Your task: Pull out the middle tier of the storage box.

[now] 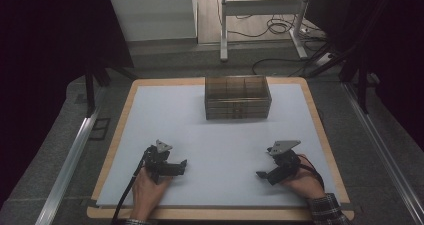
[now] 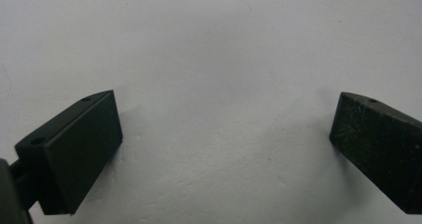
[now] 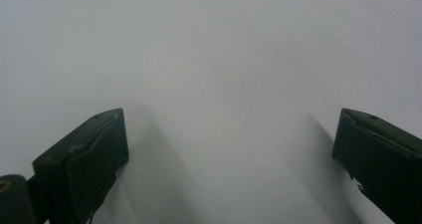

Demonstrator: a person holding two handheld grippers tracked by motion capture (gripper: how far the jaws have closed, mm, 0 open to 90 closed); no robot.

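While both the left gripper (image 1: 183, 163) and the right gripper (image 1: 260, 174) rest wide open and empty near the front edge of the white mat (image 1: 220, 135), it seems best to bring them forward slowly and level toward the compartment box (image 1: 237, 97) at the far edge.

matt white sheet (image 1: 215, 135) across the middle of the frame, smooth like paper or thin plastic, faintly grainy up close. pale wood table (image 1: 120, 130) edging it, satin finish. upper centre, a box (image 1: 237, 97) of smoky see-through plastic, slightly glossy. left gripper (image 1: 172, 168) and right gripper (image 1: 267, 175), lower frame, matt black plastic with dull, scuffed pads and grey metal-looking plates. lower right, a checked cloth sleeve (image 1: 327, 207).
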